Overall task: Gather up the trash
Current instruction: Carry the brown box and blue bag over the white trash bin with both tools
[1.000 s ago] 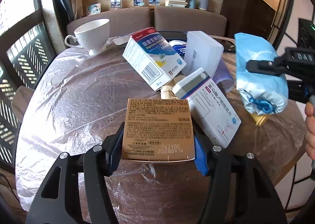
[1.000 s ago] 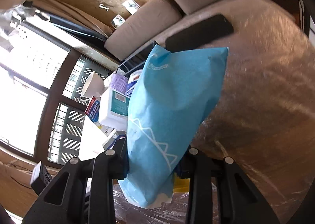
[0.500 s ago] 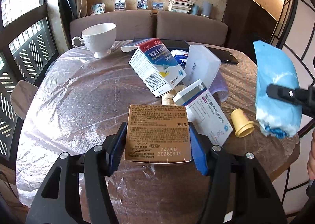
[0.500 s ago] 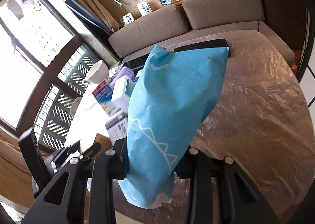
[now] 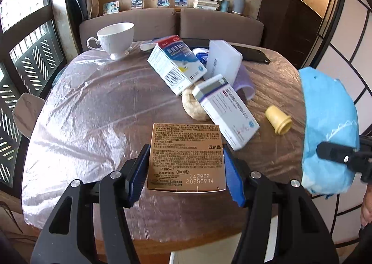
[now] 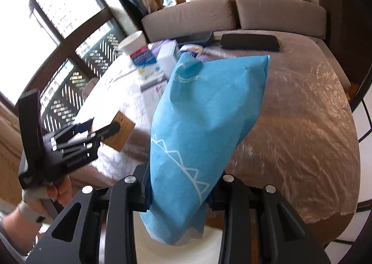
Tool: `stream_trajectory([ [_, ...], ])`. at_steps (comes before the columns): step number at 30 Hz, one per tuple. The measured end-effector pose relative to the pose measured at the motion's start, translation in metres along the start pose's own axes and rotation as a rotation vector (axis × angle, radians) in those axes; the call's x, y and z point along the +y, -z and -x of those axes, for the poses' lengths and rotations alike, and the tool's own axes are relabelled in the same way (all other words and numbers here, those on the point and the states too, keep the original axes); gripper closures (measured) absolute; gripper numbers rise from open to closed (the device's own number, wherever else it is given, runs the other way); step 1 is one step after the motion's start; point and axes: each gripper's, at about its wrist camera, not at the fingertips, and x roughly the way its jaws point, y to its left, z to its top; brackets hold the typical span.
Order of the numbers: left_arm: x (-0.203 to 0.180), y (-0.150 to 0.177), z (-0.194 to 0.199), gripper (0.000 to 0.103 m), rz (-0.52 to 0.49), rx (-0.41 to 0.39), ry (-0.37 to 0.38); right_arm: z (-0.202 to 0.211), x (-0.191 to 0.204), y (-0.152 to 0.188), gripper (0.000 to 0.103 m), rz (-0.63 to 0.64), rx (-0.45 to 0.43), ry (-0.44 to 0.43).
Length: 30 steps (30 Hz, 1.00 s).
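My left gripper [image 5: 186,171] is shut on a flat gold cardboard box [image 5: 186,157] and holds it above the near edge of the round table [image 5: 93,110]. My right gripper [image 6: 179,185] is shut on a blue paper bag [image 6: 204,124], held off the table's near right edge; the bag also shows in the left wrist view [image 5: 330,129]. A white rim [image 6: 209,240] shows below the bag. The left gripper with its box shows in the right wrist view [image 6: 102,129].
On the plastic-covered table lie two white medicine boxes [image 5: 176,64] [image 5: 227,110], a white plastic case [image 5: 223,59], a yellow cap [image 5: 279,120], a beige wad [image 5: 193,108], a white teacup [image 5: 116,38] and a black phone [image 6: 250,42]. A sofa [image 5: 209,24] stands behind.
Both grippers have pulled back from the table with their loads. The blue bag has moved right and down, off the table's edge; the yellow cap it covered is now exposed.
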Motion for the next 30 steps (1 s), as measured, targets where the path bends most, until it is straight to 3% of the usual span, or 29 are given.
stream_trajectory([
  [30, -0.031, 0.061, 0.046, 0.043, -0.135, 0.077, 0.127, 0.017, 0.026, 0.082, 0.070, 0.161, 0.203, -0.074],
])
